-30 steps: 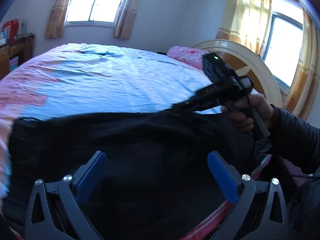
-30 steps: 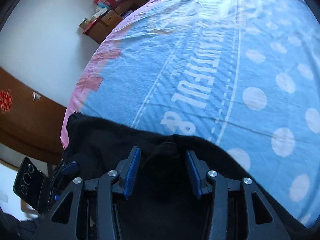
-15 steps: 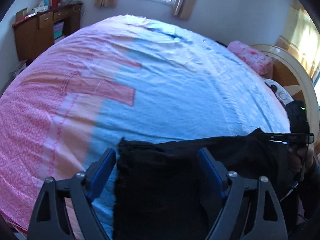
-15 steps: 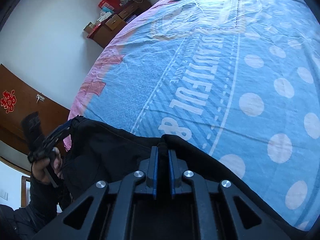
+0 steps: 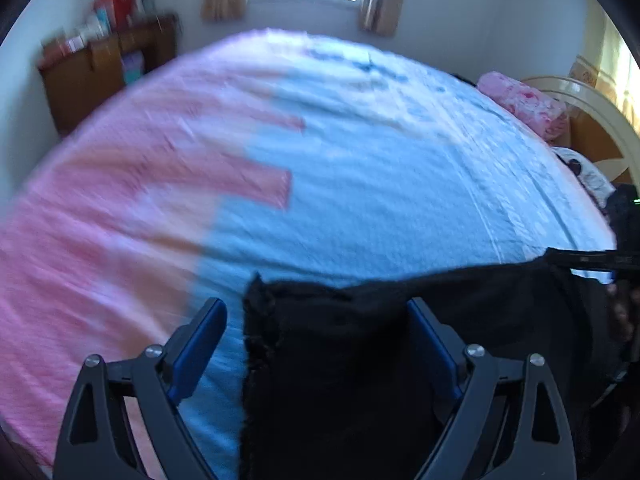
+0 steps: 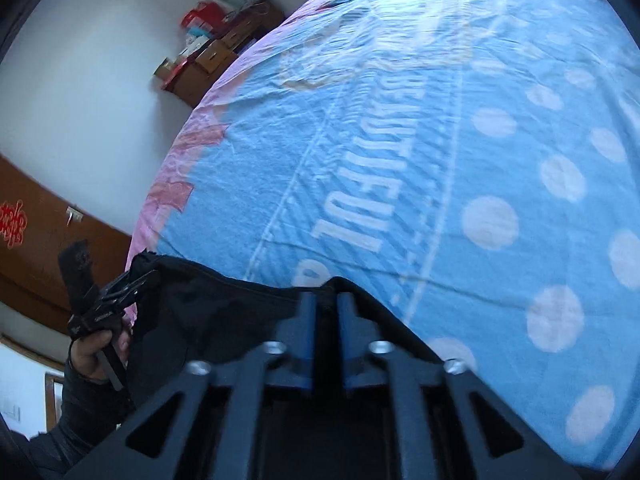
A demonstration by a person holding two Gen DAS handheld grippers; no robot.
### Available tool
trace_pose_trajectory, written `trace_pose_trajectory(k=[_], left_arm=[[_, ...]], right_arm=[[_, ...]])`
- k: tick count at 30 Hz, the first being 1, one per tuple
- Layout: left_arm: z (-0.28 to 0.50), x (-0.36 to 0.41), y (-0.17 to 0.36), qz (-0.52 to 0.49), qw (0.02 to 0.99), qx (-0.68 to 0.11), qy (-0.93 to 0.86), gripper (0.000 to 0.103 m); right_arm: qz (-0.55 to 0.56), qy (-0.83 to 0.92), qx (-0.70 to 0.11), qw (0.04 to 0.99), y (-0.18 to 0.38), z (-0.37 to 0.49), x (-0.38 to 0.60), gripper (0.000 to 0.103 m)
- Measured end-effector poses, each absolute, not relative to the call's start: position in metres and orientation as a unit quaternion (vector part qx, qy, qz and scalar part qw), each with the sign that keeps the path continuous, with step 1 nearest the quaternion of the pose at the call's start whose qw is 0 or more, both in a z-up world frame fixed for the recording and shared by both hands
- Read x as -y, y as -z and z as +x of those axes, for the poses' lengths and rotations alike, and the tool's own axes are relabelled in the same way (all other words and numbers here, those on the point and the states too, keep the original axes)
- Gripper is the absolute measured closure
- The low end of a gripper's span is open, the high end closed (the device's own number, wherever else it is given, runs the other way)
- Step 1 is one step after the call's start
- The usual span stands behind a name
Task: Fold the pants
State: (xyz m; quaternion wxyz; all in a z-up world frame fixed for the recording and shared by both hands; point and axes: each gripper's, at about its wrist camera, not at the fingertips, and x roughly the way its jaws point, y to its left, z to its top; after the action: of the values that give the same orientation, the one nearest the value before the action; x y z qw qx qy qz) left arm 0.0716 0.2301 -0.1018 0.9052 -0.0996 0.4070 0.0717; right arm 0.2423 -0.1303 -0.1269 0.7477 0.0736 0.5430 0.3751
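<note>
Black pants (image 5: 340,360) lie at the near edge of a blue and pink bedsheet (image 5: 380,200). My left gripper (image 5: 316,306) hovers over their frayed left corner, jaws wide and opening further; the fabric sits between the blue pads, untouched by them. In the right wrist view my right gripper (image 6: 326,300) pinches the raised far edge of the pants (image 6: 224,312); its jaws stand narrow and are starting to open, with cloth still between them. The left gripper (image 6: 136,280) shows there at the pants' far corner, held by a hand (image 6: 92,352). The right gripper (image 5: 592,258) shows at the left view's right edge.
A wooden cabinet (image 5: 108,72) with boxes stands beyond the bed's far left. A pink pillow (image 5: 524,104) and a cream headboard (image 5: 592,120) are at the right. A brown wardrobe (image 6: 40,240) runs along the left wall.
My left gripper has swung left from over the middle of the pants to their left corner. The right gripper's jaws closed onto the pants' edge and hold it lifted.
</note>
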Motion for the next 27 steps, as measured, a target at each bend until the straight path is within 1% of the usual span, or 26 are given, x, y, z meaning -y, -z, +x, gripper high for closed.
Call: trace_pose_trajectory(k=[1, 4, 7, 11, 15, 16, 18, 21, 24, 27], left_arm=[[0.069, -0.225, 0.092, -0.083, 0.912, -0.393, -0.081, 0.011], [0.059, -0.193, 0.063, -0.036, 0.930, -0.361, -0.067, 0.011], [0.063, -0.155, 0.049, -0.032, 0.937, -0.348, -0.008, 0.011], [0.078, -0.079, 0.055, -0.056, 0.925, -0.358, 0.118, 0.011], [0.090, 0.028, 0.072, -0.029, 0.893, -0.378, 0.244, 0.012], [0.092, 0.054, 0.076, -0.022, 0.884, -0.382, 0.270, 0.014], [0.094, 0.106, 0.079, -0.005, 0.866, -0.386, 0.318, 0.018], [0.094, 0.172, 0.080, 0.032, 0.847, -0.384, 0.368, 0.025], [0.091, 0.221, 0.086, 0.074, 0.828, -0.387, 0.398, 0.038], [0.085, 0.255, 0.097, 0.119, 0.816, -0.390, 0.410, 0.046]], right_arm=[[0.072, -0.370, -0.534, 0.757, 0.120, 0.237, 0.140, 0.058], [0.078, -0.350, -0.500, 0.788, 0.094, 0.214, 0.189, 0.058], [0.114, -0.307, -0.485, 0.811, 0.079, 0.189, 0.254, 0.057], [0.152, -0.209, -0.457, 0.851, 0.065, 0.145, 0.353, 0.057], [0.223, -0.112, -0.422, 0.872, 0.054, 0.090, 0.452, 0.057], [0.242, -0.083, -0.410, 0.875, 0.053, 0.072, 0.479, 0.057], [0.263, -0.049, -0.394, 0.879, 0.051, 0.053, 0.509, 0.057], [0.293, 0.000, -0.370, 0.882, 0.053, 0.029, 0.547, 0.057], [0.292, 0.014, -0.363, 0.885, 0.055, 0.023, 0.562, 0.057], [0.305, 0.008, -0.354, 0.884, 0.058, 0.021, 0.572, 0.057]])
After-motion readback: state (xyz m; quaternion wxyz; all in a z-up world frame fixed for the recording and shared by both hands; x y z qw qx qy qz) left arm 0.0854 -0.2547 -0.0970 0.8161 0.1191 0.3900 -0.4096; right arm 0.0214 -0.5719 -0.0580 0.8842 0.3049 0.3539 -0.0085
